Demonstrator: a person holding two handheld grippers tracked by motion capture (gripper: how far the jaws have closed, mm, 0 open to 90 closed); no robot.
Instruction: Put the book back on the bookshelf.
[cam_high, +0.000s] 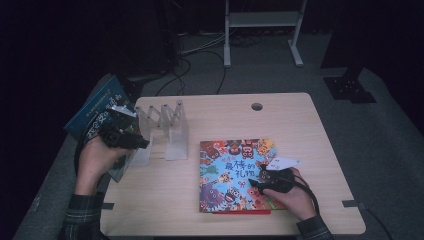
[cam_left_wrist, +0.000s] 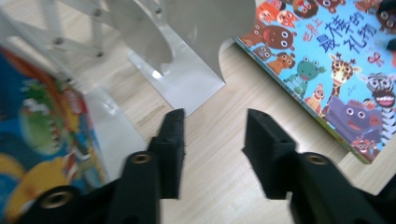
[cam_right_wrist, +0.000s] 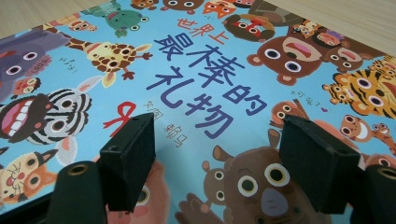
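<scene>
High view: the wooden tabletop (cam_high: 165, 200) carries a clear accordion-style book rack (cam_high: 167, 127) at its left rear and a picture book (cam_high: 227, 167) with a blue, animal-covered cover lying flat at centre right. A second, red-edged book shows just under its near edge. The left hand-held gripper (cam_high: 142, 144) is held at the left edge of the tabletop, its tips just beside the rack's left divider. A blue book (cam_high: 97, 107) stands tilted behind that hand, at the rack's left end. The right hand-held gripper (cam_high: 254, 185) rests over the near right part of the picture book.

Left gripper view: the left hand-held gripper (cam_left_wrist: 212, 140) is released; its jaws stand apart over bare wood with nothing between them. A clear rack divider (cam_left_wrist: 187, 79) stands directly ahead. A colourful book cover (cam_left_wrist: 42, 140) lies against the left jaw's side, and the picture book (cam_left_wrist: 336, 70) lies flat to the right.

Right gripper view: the right hand-held gripper (cam_right_wrist: 215, 149) is released, with its jaws parted just above the picture book (cam_right_wrist: 196, 70) cover. The pads grip nothing; whether their tips touch the cover cannot be determined.
</scene>
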